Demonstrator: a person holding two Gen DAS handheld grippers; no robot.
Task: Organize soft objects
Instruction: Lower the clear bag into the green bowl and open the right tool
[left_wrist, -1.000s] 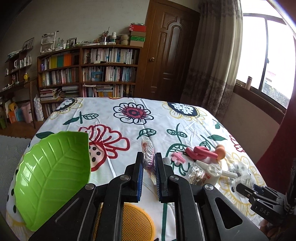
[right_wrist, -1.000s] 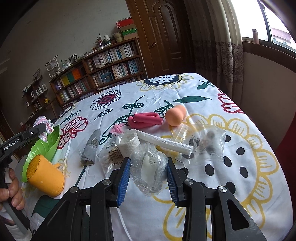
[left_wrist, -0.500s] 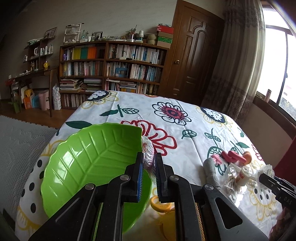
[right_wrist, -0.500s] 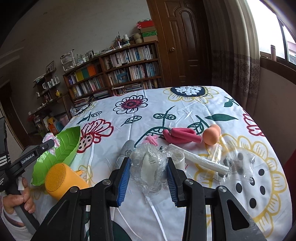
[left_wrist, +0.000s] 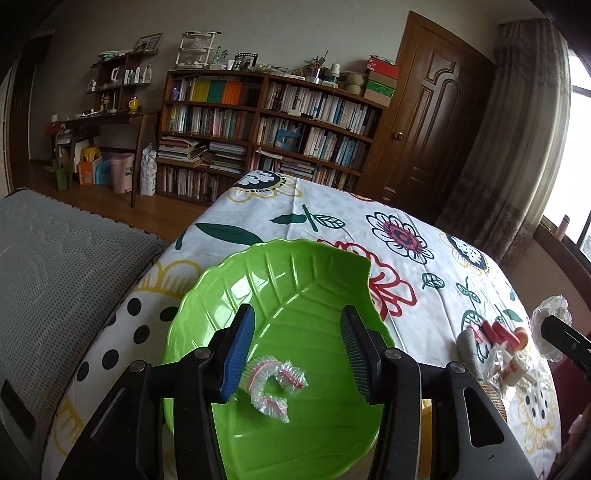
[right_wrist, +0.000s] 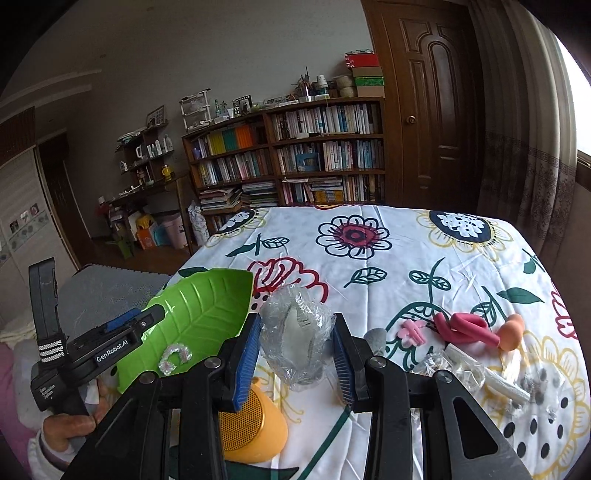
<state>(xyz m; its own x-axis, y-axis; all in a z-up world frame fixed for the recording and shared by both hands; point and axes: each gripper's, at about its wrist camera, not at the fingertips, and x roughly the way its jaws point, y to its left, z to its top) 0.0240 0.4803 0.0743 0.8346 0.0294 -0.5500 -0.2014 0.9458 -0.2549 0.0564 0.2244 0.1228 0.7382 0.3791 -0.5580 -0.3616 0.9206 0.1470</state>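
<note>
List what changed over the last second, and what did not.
The left gripper swung from the clutter to over the green leaf dish, opened, and let go the small frilly plastic piece, which now lies in the dish. The right gripper stayed shut on its crumpled plastic bag, lifted.

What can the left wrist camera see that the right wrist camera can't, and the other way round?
Only the left wrist view shows the left gripper from behind, open over the tray, fingers apart.

Only the right wrist view shows the right gripper shut on a clear bag up close, the hand holding the left gripper, and most of the yellow speaker.

Both show the green leaf tray, the small frilly piece lying in it, the flowered cloth and the bookshelf.
</note>
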